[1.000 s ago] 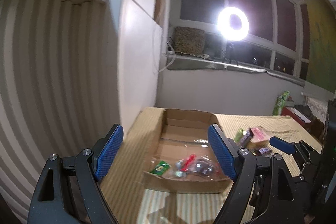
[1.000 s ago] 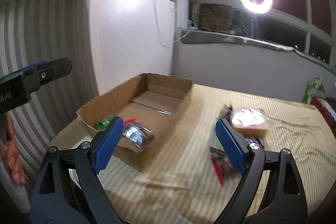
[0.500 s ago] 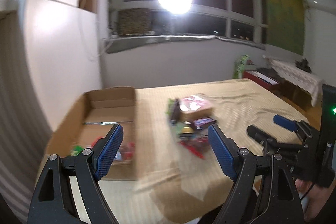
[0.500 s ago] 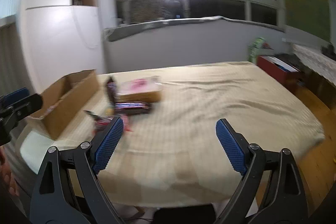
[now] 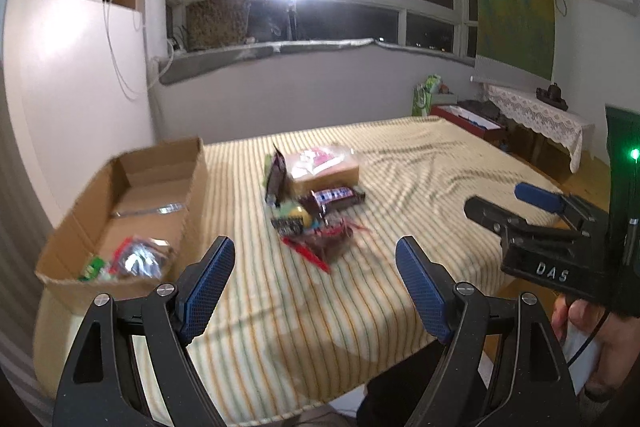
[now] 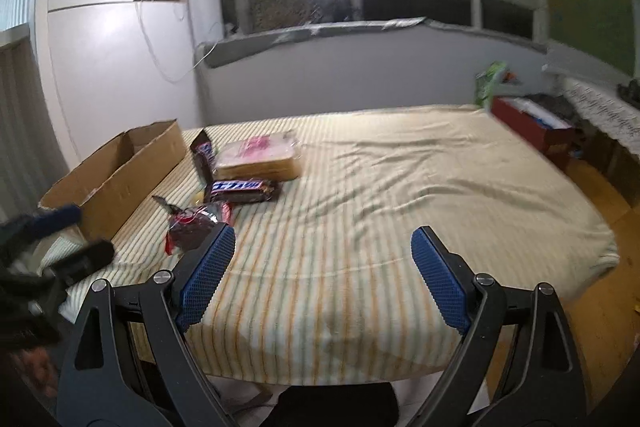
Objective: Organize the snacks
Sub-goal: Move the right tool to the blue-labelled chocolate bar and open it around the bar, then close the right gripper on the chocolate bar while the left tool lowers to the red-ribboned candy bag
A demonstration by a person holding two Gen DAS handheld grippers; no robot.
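I hold both tongs, left (image 5: 310,283) and right (image 6: 322,277), spread wide and empty, facing the snack pile (image 5: 316,203) on the bed (image 6: 400,195) beside the cardboard box (image 5: 132,195), ready to pick.

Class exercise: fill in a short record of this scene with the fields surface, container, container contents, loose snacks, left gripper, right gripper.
surface: striped bedspread
container: open cardboard box, at the bed's left side
container contents: a few small snack packets at its near end
loose snacks: pile beside the box, including wrapped bread and a chocolate bar
left gripper: open, empty
right gripper: open, empty
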